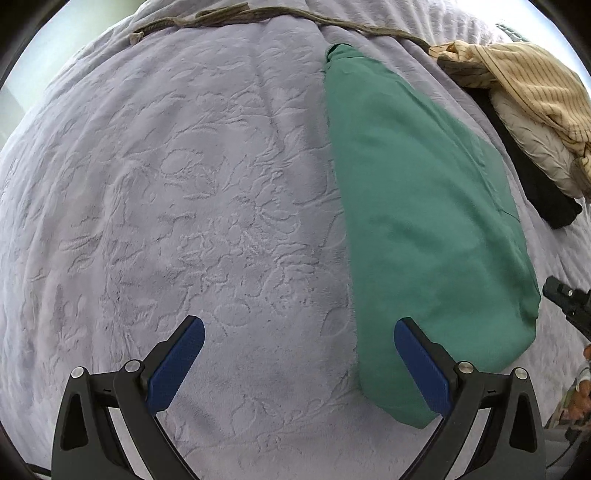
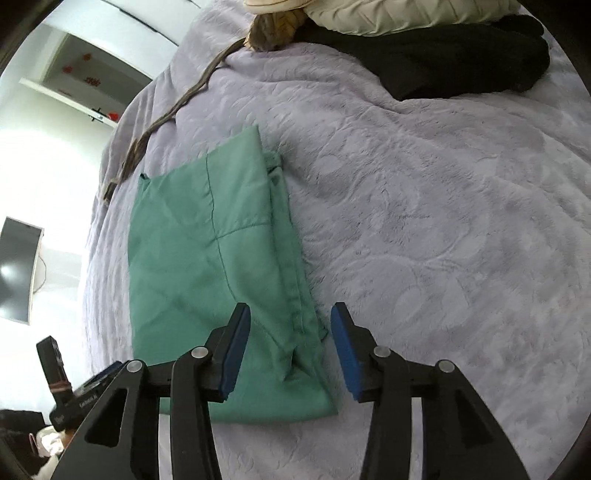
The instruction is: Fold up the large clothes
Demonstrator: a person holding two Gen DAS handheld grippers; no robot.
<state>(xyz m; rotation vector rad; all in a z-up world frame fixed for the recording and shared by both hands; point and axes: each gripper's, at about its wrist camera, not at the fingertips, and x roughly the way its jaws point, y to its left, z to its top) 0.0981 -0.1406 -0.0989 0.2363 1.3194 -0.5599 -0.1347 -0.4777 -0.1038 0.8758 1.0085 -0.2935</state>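
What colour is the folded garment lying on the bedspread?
Green: the folded garment is plain teal-green, seen best in the right wrist view, lying on the lilac bedspread.

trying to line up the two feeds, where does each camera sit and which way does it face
Left wrist: on the left gripper, facing steeply down at the lavender bedspread; folded green garment to its right; both fingers show, spread open.
Right wrist: on the right gripper, tilted down over the garment's near corner; fingers open, holding nothing.
Shared: garment, bedspread, black garment, brown strap.

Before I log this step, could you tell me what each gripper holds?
Nothing: the left gripper and right gripper are both open above the folded green garment.
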